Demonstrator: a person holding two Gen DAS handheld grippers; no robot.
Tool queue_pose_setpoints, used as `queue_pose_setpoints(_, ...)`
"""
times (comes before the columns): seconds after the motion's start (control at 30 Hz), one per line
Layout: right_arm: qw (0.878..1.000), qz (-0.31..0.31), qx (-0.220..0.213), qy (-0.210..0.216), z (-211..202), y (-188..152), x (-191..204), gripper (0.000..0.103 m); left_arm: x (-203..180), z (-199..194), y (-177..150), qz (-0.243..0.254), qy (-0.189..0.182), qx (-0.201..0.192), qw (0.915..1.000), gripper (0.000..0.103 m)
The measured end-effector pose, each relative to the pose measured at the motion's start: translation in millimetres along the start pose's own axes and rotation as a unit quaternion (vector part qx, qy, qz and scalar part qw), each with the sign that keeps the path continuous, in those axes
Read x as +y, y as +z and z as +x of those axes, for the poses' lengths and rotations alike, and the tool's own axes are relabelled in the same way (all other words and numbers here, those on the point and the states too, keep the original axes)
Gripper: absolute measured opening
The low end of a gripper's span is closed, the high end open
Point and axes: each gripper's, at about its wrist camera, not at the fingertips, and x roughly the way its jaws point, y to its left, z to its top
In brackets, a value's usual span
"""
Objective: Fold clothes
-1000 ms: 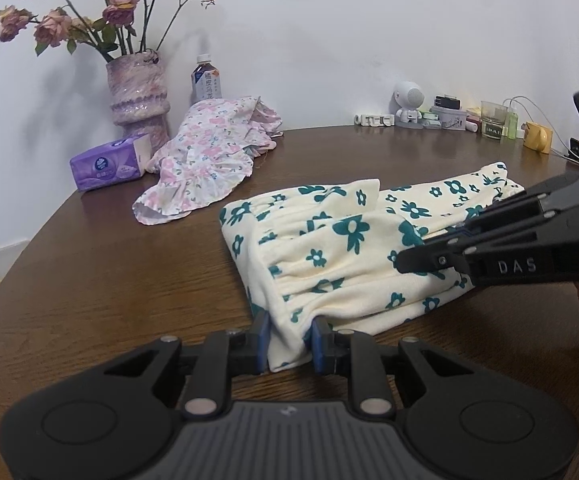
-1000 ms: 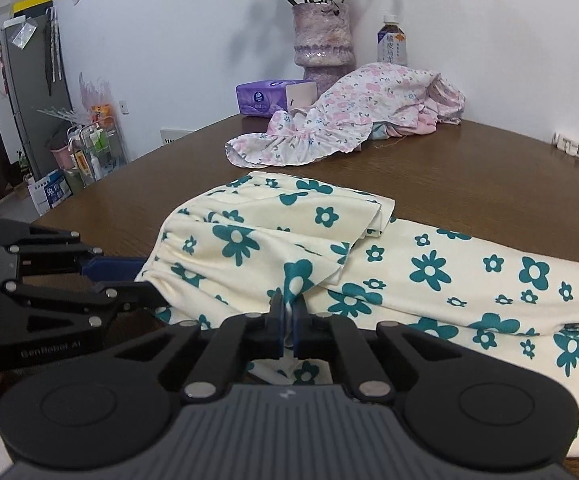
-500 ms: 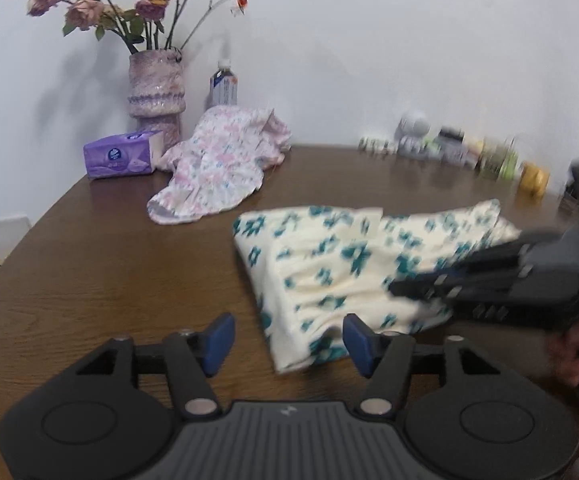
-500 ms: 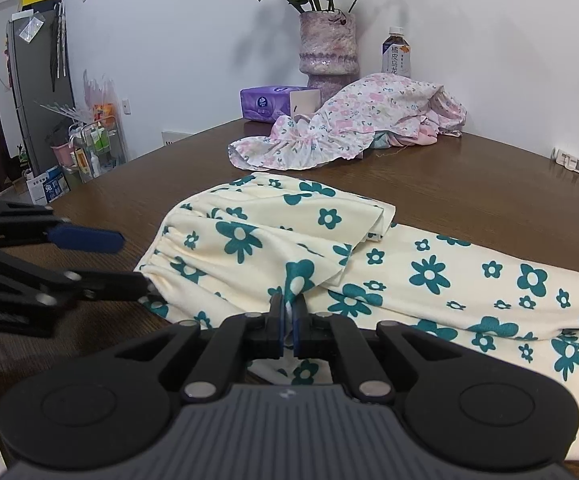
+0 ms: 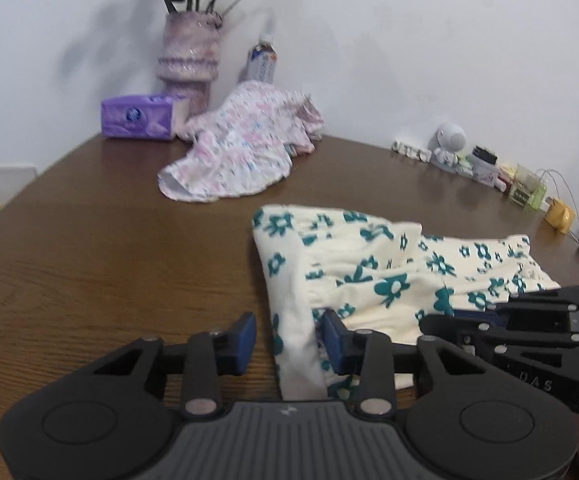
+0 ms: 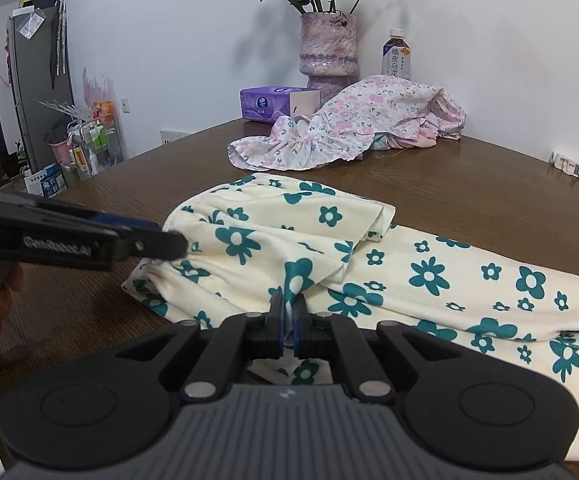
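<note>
A cream garment with teal flowers (image 5: 369, 272) lies partly folded on the brown table (image 5: 109, 264). My left gripper (image 5: 289, 336) is at its near left edge. Its jaws are closing with a strip of that edge between them, and a gap still shows beside the left pad (image 5: 245, 340). My right gripper (image 6: 288, 312) is shut on a pinched fold of the same garment (image 6: 409, 264) at its near edge. Each gripper appears in the other's view: the right gripper (image 5: 441, 322) at the lower right, the left gripper (image 6: 161, 240) at the left.
A crumpled pink floral garment (image 5: 241, 152) lies at the back of the table by a purple tissue pack (image 5: 141, 120), a vase of flowers (image 5: 189, 56) and a bottle (image 5: 261, 64). Small items and cables (image 5: 489, 168) line the wall at the right.
My left gripper let go of the garment's corner, opened wide, moved and rolled, and now narrows around the garment's edge again. The right gripper keeps its grip and has not moved.
</note>
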Motion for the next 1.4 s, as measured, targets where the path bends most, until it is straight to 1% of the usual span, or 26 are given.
queue_pose_setpoints(0.07,1.0,-0.001,0.0,-0.001,0,0,0,0.003,0,2,-4,0.002,-0.004,-0.001,1.0,0.025)
queue_pose_setpoints(0.3,1.0,-0.003,-0.001,-0.001,-2,-1,1,0.004,-1,4,-6,0.006,-0.005,-0.004,1.0,0.025)
queue_pose_setpoints(0.37,1.0,0.026,-0.004,0.011,-7,4,-7,0.008,-1,3,-7,0.007,-0.005,-0.004,1.0,0.025)
queue_pose_setpoints(0.43,0.998,0.056,-0.008,0.023,-13,8,-14,0.019,-1,3,-6,0.007,-0.005,-0.005,1.0,0.025)
queue_pose_setpoints(0.47,0.998,0.06,-0.015,0.019,-15,12,-17,0.027,-1,3,-6,0.007,-0.005,-0.005,1.0,0.025)
queue_pose_setpoints(0.5,0.998,0.064,-0.022,0.014,-18,15,-20,0.032,-1,3,-6,0.006,-0.006,-0.005,0.9999,0.025)
queue_pose_setpoints(0.57,0.997,0.072,-0.036,0.004,-24,22,-26,0.034,-1,4,-6,0.006,-0.006,-0.006,0.9999,0.025)
queue_pose_setpoints(0.63,0.997,0.077,-0.022,0.001,-14,26,-29,0.034,0,3,-7,0.006,-0.006,-0.006,0.9999,0.025)
queue_pose_setpoints(0.7,0.995,0.095,-0.005,0.017,-1,27,-31,0.034,0,3,-7,0.006,-0.007,-0.006,0.9999,0.025)
queue_pose_setpoints(0.73,0.995,0.098,-0.001,0.02,3,26,-30,0.034,0,3,-7,0.006,-0.008,-0.006,0.9999,0.025)
queue_pose_setpoints(0.77,0.995,0.101,0.003,0.024,6,25,-29,0.023,0,2,-6,0.006,-0.009,-0.006,0.9999,0.025)
queue_pose_setpoints(0.8,0.994,0.103,0.006,0.027,10,24,-28,0.001,1,0,-6,0.006,-0.01,-0.008,0.9999,0.025)
queue_pose_setpoints(0.87,0.994,0.105,0.011,0.019,12,19,-28,0.001,-2,-8,-4,0.013,-0.009,-0.023,0.9996,0.03)
queue_pose_setpoints(0.93,0.994,0.107,0.014,0.01,14,14,-29,0.001,-4,-18,0,0.019,-0.004,-0.05,0.9985,0.03)
queue_pose_setpoints(1.0,0.994,0.105,0.01,0.011,15,10,-28,0.001,-2,-23,7,0.007,-0.013,-0.069,0.9975,0.03)
queue_pose_setpoints(1.03,0.995,0.098,0.009,0.008,14,10,-26,0.001,0,-23,10,-0.003,-0.016,-0.072,0.9973,0.03)
queue_pose_setpoints(1.13,0.997,0.078,0.007,0.001,14,9,-21,0.001,5,-8,20,-0.014,-0.003,-0.055,0.9984,0.026)
queue_pose_setpoints(1.17,0.997,0.075,0.007,-0.001,14,9,-20,0.001,5,-2,21,-0.013,-0.005,-0.043,0.999,0.022)
queue_pose_setpoints(1.23,0.997,0.072,0.006,-0.001,12,9,-20,0.001,5,9,19,-0.009,-0.012,-0.025,0.9996,0.017)
queue_pose_setpoints(1.3,0.998,0.07,0.005,-0.001,13,9,-20,0.001,3,12,17,-0.002,-0.008,-0.025,0.9997,0.017)
queue_pose_setpoints(1.4,0.998,0.062,0.003,-0.003,11,9,-18,0.002,7,15,15,-0.012,-0.014,-0.022,0.9996,0.017)
